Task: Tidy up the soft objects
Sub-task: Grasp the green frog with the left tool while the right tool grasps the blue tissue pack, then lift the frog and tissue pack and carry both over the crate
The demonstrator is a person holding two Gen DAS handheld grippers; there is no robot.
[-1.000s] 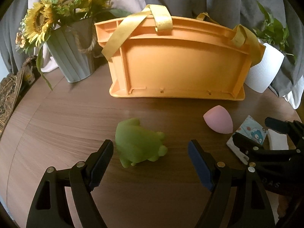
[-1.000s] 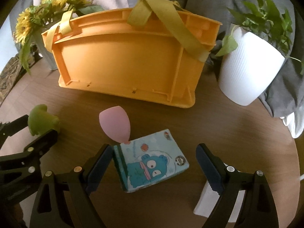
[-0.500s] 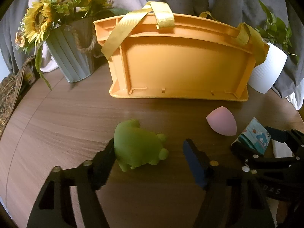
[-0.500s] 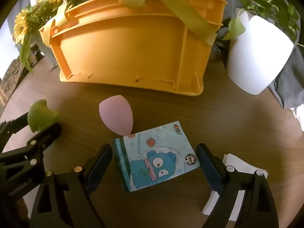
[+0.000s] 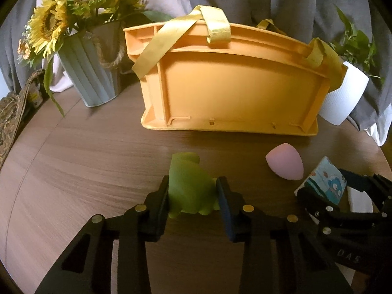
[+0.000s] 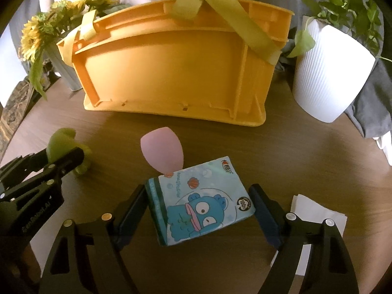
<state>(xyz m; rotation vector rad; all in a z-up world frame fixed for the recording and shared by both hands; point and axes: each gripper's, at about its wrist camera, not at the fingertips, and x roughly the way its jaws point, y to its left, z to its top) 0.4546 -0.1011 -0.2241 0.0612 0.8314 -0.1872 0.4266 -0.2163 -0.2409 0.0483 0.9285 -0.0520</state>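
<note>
A green soft toy (image 5: pixel 188 186) lies on the wooden table (image 5: pixel 85 159), and my left gripper (image 5: pixel 192 183) is shut on it, pads squeezing its sides. From the right wrist view the same toy (image 6: pixel 60 142) pokes out past the left gripper (image 6: pixel 73 154). A blue cartoon tissue pack (image 6: pixel 201 201) lies between the fingers of my right gripper (image 6: pixel 198 191). Its jaws are closing, and I see no squeeze on the pack. A pink egg-shaped sponge (image 6: pixel 163 149) rests just beyond the pack. An orange basket (image 5: pixel 232 85) with yellow straps stands behind everything.
A grey bucket of sunflowers (image 5: pixel 90 73) stands at the back left. At the back right is a white ribbed plant pot (image 6: pixel 330 73). A white folded napkin (image 6: pixel 318 220) lies right of the tissue pack. Grey cloth hangs behind the table.
My left gripper's jaws have shut on the green toy, which now looks squeezed narrower. The right gripper's fingers have drawn in a little around the tissue pack.
</note>
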